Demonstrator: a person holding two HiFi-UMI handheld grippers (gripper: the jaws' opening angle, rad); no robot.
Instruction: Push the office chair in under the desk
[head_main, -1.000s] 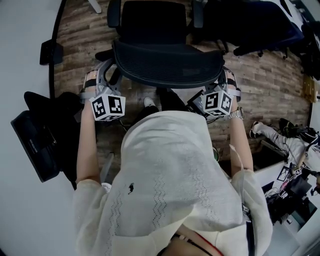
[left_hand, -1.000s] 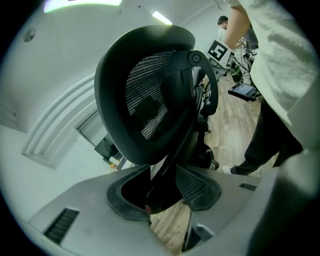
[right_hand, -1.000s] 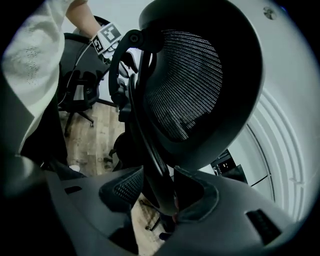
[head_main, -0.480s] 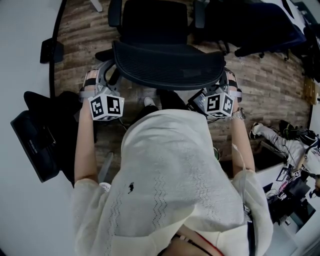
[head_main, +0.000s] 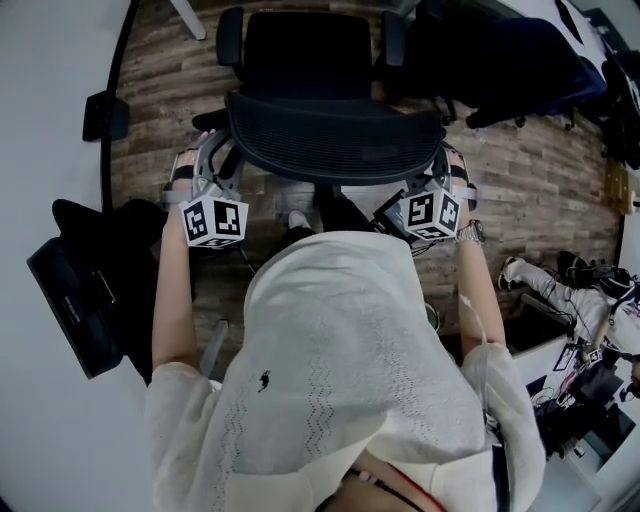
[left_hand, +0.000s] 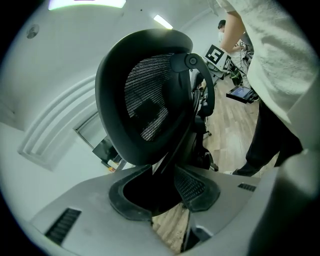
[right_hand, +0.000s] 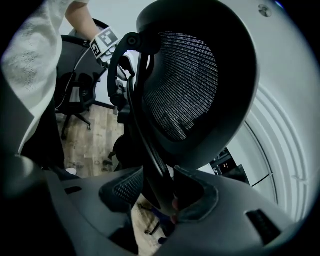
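Biggest thing first: what I take for the desk is the white surface along the left, w/ wood floor filling the rest. The office chair stands on that floor in front of me, seat on the far side, both armrests in plain sight, so it's not under anything yet. Its mesh backrest is the near part, curved towards me.

I'm on the 2 ends of that backrest. Left gripper is at its left edge. Those jaws have just been closing, and the dark frame of the backrest now fills the gap btw. them, so I read them as clamped on it. Right gripper is at the right edge, jaws clamped on the dark strut behind the mesh.

Vs. a sec ago the chair hasn't rolled on the planks; the only real change is the left grip tightening. To me that means both holds are now set and the push itself hasn't started. Next is prob. an even shove toward the far side so it doesn't swivel.
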